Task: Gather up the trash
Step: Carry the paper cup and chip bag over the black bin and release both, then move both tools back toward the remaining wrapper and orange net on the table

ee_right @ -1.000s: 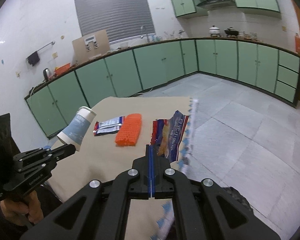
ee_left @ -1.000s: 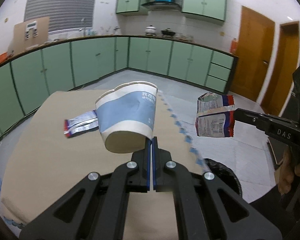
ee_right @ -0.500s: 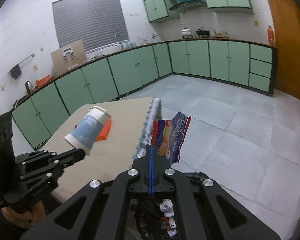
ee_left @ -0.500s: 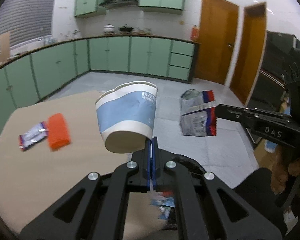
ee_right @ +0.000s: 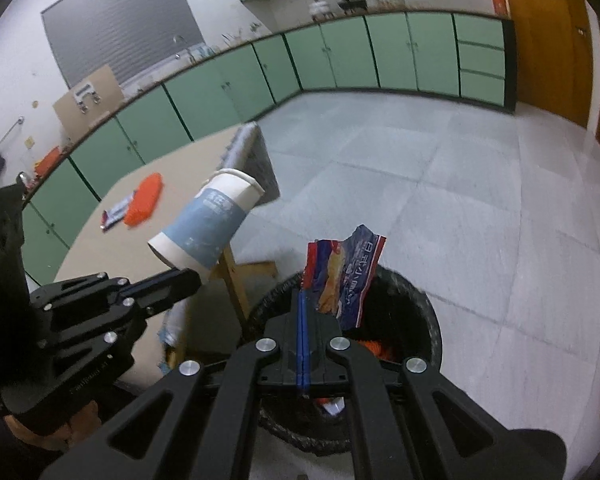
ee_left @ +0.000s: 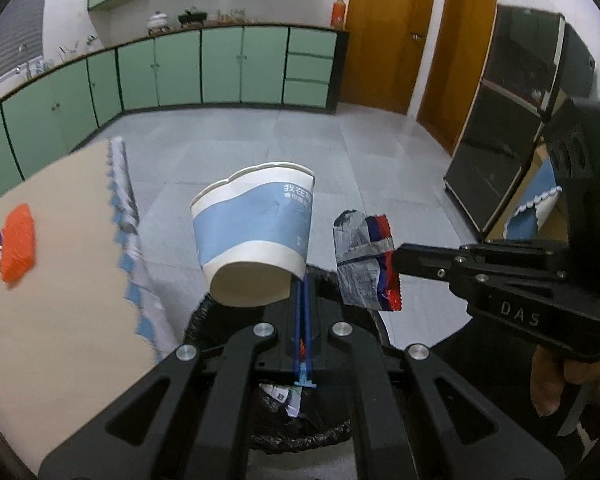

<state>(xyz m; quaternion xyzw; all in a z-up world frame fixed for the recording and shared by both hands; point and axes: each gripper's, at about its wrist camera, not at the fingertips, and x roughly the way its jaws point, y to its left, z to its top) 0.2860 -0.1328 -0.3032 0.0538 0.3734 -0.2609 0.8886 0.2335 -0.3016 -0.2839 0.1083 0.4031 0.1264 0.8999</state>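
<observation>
My left gripper [ee_left: 303,280] is shut on the rim of a blue-and-white paper cup [ee_left: 256,240], which lies tilted on its side in the air. In the right wrist view the same cup [ee_right: 208,232] hangs at the tip of that gripper [ee_right: 196,276]. My right gripper [ee_right: 302,294] is shut on a crumpled red-and-blue snack wrapper [ee_right: 346,276]; the left wrist view shows the wrapper's silver back [ee_left: 366,262] at that gripper's tip [ee_left: 396,264]. Both pieces hang over a round bin lined with a black bag [ee_right: 428,316], which holds some trash.
The beige table [ee_right: 148,240] stands left of the bin with an orange scrubber [ee_right: 144,200] and a small wrapper [ee_right: 114,212] on it; its patterned cloth edge [ee_left: 126,216] hangs beside the bin [ee_left: 198,316]. Green cabinets line the walls. A dark cabinet [ee_left: 512,120] stands at right.
Both grippers have swung away from the table, to the right and down, carrying the cup and the wrapper; the black bin has come into view under them.
</observation>
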